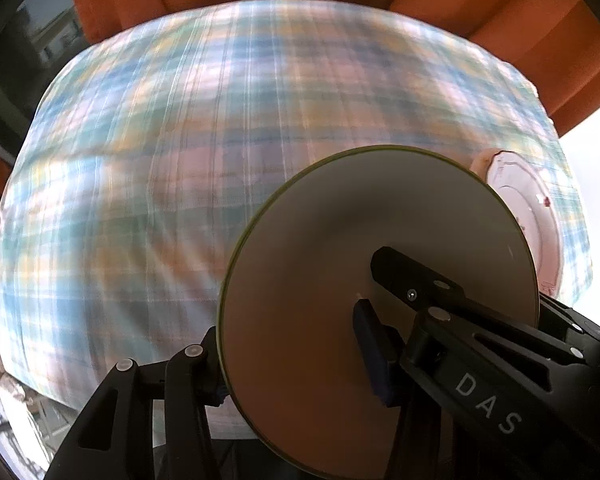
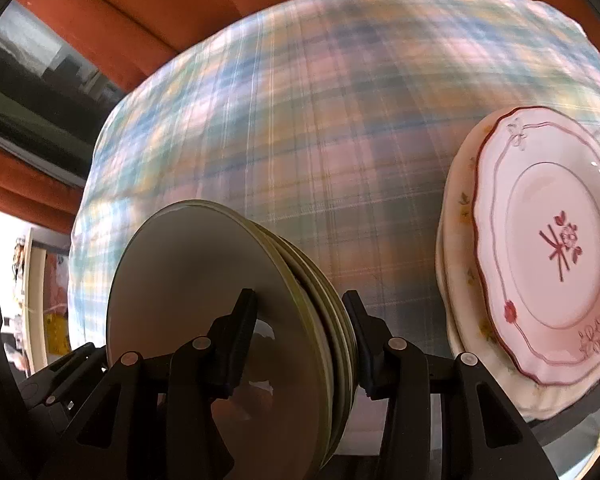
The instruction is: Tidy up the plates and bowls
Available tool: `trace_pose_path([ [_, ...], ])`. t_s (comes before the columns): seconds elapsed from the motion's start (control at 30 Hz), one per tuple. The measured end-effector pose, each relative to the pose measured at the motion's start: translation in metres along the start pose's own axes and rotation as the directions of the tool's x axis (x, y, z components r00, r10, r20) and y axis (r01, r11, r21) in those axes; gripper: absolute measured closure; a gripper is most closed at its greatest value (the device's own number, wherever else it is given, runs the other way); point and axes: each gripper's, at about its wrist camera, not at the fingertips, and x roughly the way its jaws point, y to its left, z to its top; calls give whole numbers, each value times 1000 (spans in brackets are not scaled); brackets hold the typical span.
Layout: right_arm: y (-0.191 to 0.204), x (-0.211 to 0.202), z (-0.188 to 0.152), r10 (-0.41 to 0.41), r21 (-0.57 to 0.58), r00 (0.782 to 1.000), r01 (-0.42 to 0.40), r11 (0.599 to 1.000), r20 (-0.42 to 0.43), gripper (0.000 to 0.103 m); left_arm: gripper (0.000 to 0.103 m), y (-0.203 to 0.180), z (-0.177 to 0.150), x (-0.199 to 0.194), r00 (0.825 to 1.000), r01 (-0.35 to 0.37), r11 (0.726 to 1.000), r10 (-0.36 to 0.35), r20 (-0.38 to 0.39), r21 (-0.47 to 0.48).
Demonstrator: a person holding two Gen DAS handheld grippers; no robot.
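Green-rimmed plates point(image 2: 204, 300) on edge, faces sideways, above plaid cloth point(image 2: 320, 140)

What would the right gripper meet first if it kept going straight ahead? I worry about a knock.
Probably the plaid tablecloth: the right gripper grips the green plates, with bare cloth beyond them.

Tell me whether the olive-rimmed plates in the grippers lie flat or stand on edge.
On edge. The olive-rimmed plates face sideways, rims toward the camera, clamped between the right gripper fingers above the plaid tablecloth.
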Motion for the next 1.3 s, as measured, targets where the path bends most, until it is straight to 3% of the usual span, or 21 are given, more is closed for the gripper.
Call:
trace_pose_path([
  [0.4,32,-43,-6,-79,113,991,67,991,106,56,51,8,6,-41,997,60,990,-65,35,124],
  [0.63,29,-65,-7,-101,147,984,80,986,144,56,51,-5,10,-53,993,82,985,-93,70,151],
  [0.9,1,-76,1,-87,105,983,70,992,161,56,51,-40,10,-47,992,70,993,-80,101,95],
  [1.3,-72,-103,21,-56,5,987,56,998,152,56,51,-120,14,-36,988,53,999,-52,146,-2],
])
